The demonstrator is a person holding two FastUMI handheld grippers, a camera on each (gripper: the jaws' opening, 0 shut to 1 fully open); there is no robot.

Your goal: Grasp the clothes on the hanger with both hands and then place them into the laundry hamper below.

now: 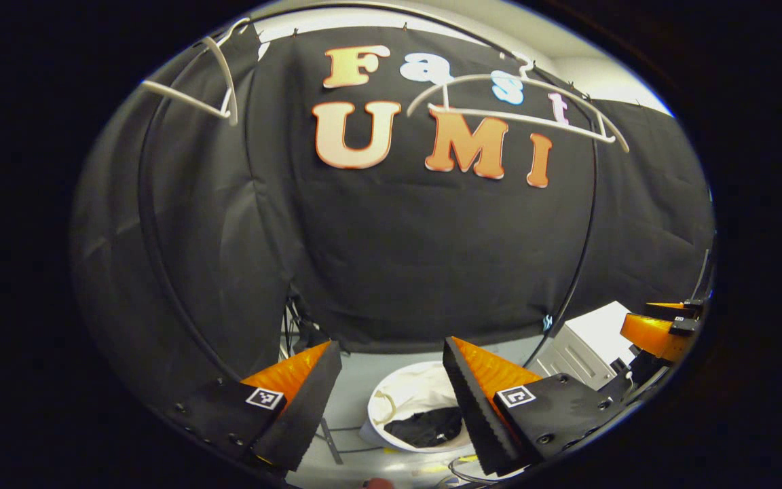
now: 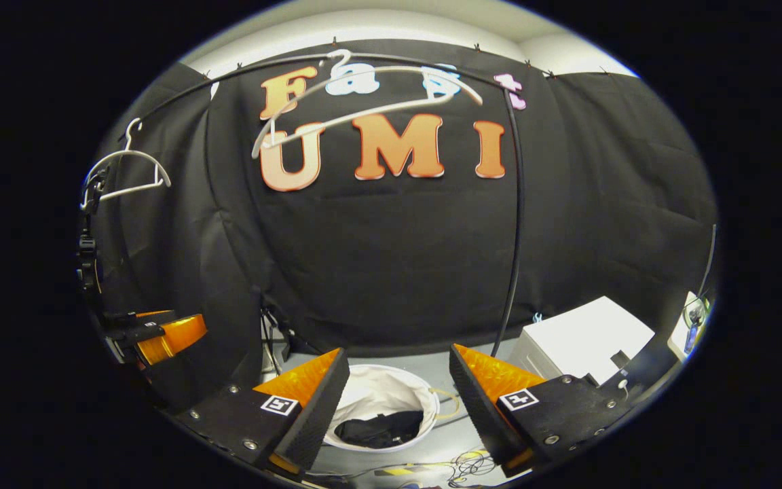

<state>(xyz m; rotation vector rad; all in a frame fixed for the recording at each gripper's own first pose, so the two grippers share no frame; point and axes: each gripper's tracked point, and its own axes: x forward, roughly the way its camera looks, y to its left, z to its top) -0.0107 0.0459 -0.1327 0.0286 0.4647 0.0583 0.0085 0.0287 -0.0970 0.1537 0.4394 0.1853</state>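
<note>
Right gripper view finds both grippers (image 2: 394,390) spread wide, holding nothing; a soft, light dark garment (image 2: 379,429) lies bunched in the hamper (image 2: 432,401), best pinched at folds.

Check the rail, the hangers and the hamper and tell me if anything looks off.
Nothing looks spilled or damaged. The near hanger hangs tilted on the rail, bare of clothes; a second hanger farther along is bare too. A dark garment lies inside the white hamper. Loose cables trail on the floor beside it.
</note>
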